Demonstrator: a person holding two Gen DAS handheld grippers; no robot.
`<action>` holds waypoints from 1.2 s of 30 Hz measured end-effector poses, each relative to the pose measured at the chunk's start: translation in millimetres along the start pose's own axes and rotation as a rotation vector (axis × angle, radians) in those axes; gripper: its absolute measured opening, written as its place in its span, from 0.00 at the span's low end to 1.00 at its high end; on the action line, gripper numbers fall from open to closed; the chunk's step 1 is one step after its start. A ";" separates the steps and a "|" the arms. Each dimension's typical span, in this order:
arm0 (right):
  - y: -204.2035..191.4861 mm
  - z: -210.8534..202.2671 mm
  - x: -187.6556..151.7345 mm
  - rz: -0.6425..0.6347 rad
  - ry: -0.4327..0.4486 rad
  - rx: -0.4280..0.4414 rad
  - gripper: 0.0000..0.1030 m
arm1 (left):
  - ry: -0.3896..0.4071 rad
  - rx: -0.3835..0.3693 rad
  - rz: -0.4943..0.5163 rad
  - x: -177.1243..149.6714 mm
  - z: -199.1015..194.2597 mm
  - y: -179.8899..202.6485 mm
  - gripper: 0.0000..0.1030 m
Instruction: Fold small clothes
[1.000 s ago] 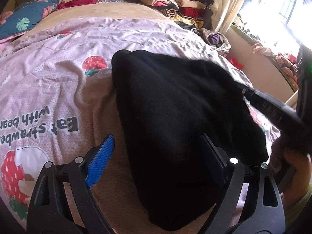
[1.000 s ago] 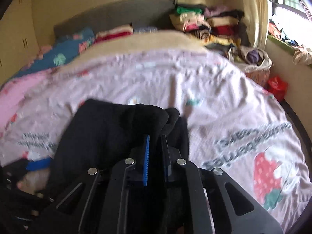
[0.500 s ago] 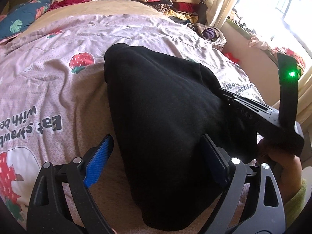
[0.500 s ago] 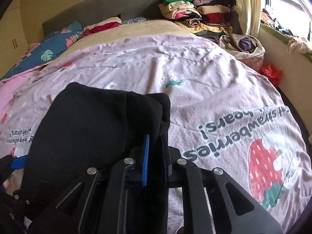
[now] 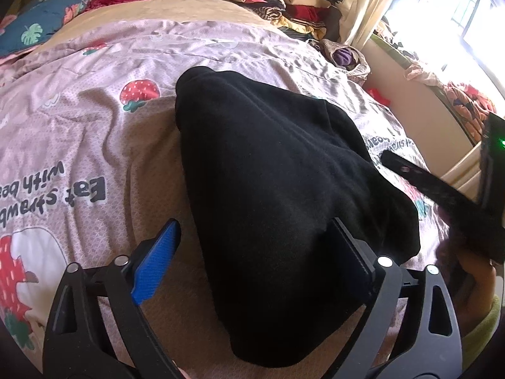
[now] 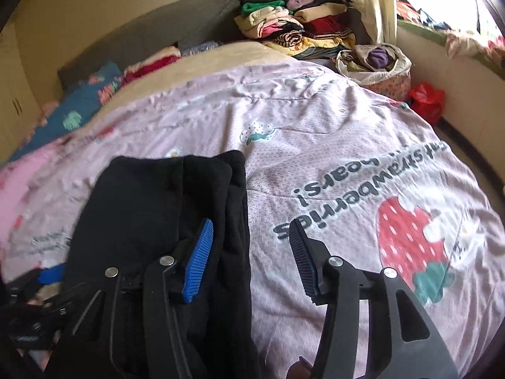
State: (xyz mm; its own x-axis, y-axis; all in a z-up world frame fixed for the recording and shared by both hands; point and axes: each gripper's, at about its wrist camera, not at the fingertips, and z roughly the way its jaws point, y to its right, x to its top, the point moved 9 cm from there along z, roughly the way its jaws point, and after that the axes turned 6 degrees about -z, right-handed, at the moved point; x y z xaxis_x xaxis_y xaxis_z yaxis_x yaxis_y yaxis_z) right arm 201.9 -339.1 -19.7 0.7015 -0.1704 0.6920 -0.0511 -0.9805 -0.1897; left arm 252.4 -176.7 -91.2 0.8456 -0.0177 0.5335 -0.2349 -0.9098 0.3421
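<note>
A black garment (image 5: pixel 277 189) lies folded in a thick bundle on the pink strawberry-print bedspread (image 5: pixel 94 145). My left gripper (image 5: pixel 252 255) is open, its jaws wide on either side of the garment's near end. In the right wrist view the garment (image 6: pixel 151 208) lies at the left. My right gripper (image 6: pixel 252 252) is open over the garment's right edge, the left finger above the cloth and the right finger above the bedspread (image 6: pixel 347 164). The right gripper's body (image 5: pixel 442 195) shows at the right of the left wrist view.
A pile of folded clothes (image 6: pixel 300 25) sits at the far end of the bed. A basket of clothes (image 6: pixel 375 63) and a red bag (image 6: pixel 426 101) stand beside the bed at the right. Pillows (image 5: pixel 38 28) lie at the far left.
My right gripper was shut on the garment's folded edge and has now opened, letting it go. The garment has settled flat on the bed. The left gripper has stayed open.
</note>
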 end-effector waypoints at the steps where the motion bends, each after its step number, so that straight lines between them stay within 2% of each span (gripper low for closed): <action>1: 3.8 -7.3 0.5 0.025 0.014 0.012 0.48 | -0.001 -0.004 -0.007 -1.0 -1.2 -0.8 0.85; 4: 5.7 -21.7 3.5 0.067 0.042 0.046 0.48 | 0.002 -0.015 -0.019 -2.5 -4.8 -2.6 0.85; 7: -1.7 -35.0 6.3 0.096 0.068 0.119 0.48 | 0.009 -0.034 -0.046 -3.8 -9.3 -6.0 0.86; 11: -19.6 -39.8 -2.4 0.102 0.043 0.207 0.48 | -0.011 -0.064 -0.083 -10.9 -8.5 -10.8 0.86; 14: -24.4 -32.6 -18.8 0.099 -0.006 0.211 0.48 | -0.021 -0.085 -0.113 -14.7 -6.3 -14.4 0.86; 16: -19.8 -24.3 -28.3 0.107 -0.042 0.179 0.55 | -0.025 -0.094 -0.125 -16.1 -5.6 -14.7 0.86; 17: -16.8 -20.5 -32.7 0.120 -0.057 0.172 0.55 | -0.025 -0.095 -0.127 -16.2 -5.7 -14.1 0.86; 20: -17.0 -16.3 -36.4 0.145 -0.059 0.206 0.54 | -0.022 -0.089 -0.122 -15.8 -5.8 -12.0 0.86; 24: -22.6 -15.7 -38.6 0.114 -0.057 0.221 0.47 | -0.022 -0.088 -0.121 -15.3 -4.2 -10.1 0.86; 26: -29.3 -12.8 -40.7 0.086 -0.060 0.244 0.26 | -0.021 -0.086 -0.119 -14.8 -4.1 -9.6 0.86; 27: -31.2 -13.5 -39.9 0.070 -0.052 0.238 0.19 | -0.021 -0.086 -0.117 -13.6 -3.7 -8.4 0.86; 28: -32.9 -14.1 -37.3 0.052 -0.045 0.229 0.15 | -0.019 -0.080 -0.112 -12.3 -3.3 -7.0 0.86; 29: -36.8 -22.2 -32.8 0.001 -0.017 0.206 0.14 | -0.017 -0.073 -0.106 -10.4 -2.9 -4.9 0.86; 33: -38.1 -45.2 -18.3 -0.061 0.073 0.159 0.13 | 0.002 -0.057 -0.065 -2.6 -8.1 6.9 0.85; 36: -29.5 -32.4 -26.0 -0.078 0.022 0.105 0.13 | 0.003 -0.038 -0.019 -1.3 -8.1 13.7 0.85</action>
State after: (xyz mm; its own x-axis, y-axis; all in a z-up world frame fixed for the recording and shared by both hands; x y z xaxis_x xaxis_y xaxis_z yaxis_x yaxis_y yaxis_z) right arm 162.2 -308.9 -9.5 0.6848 -0.0973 0.7222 0.0788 -0.9754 -0.2061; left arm 244.2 -185.8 -80.9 0.8490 0.0009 0.5285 -0.2364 -0.8937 0.3814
